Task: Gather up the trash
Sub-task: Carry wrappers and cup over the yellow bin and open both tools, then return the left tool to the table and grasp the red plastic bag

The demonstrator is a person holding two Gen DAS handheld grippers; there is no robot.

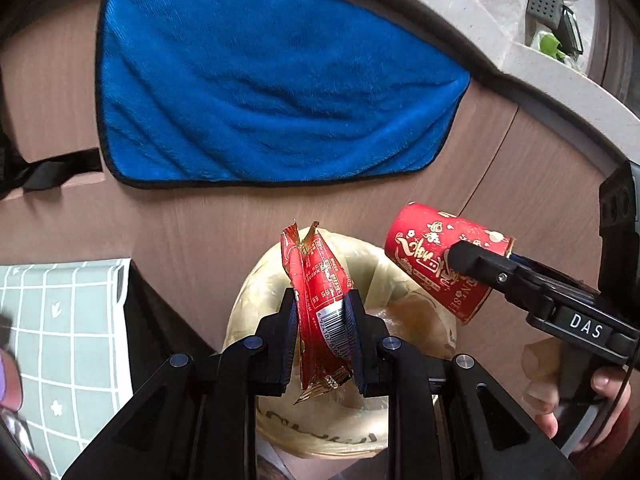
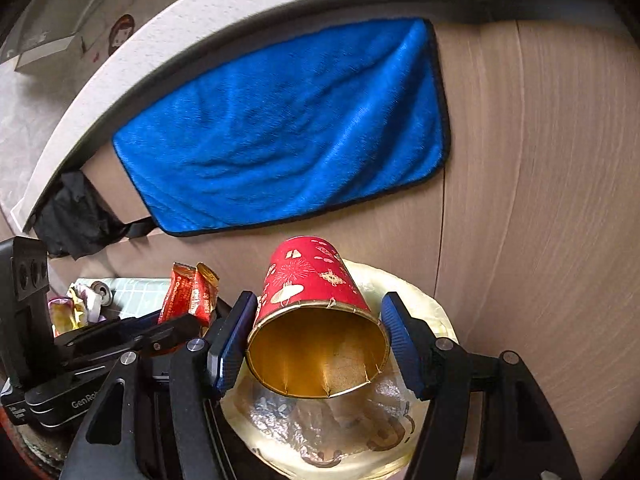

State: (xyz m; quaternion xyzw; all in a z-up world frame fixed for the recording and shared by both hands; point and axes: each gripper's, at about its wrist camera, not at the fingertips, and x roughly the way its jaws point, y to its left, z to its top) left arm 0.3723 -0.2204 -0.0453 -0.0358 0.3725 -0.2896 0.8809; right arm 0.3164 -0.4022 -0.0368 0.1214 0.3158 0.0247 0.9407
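Both items hang over the lined bin (image 2: 432,320), undropped: left gripper (image 1: 320,320) clamps the wrapper (image 1: 320,292), right gripper (image 2: 320,340), jaws apart, cradles the cup (image 2: 312,280) loosely; more litter (image 2: 76,304) waits at 9 o'clock.

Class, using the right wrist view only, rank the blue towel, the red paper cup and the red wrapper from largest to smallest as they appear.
1. Blue towel, by far the largest.
2. Red paper cup, though its nearness to the camera enlarges it.
3. Red wrapper, smallest, partly hidden.
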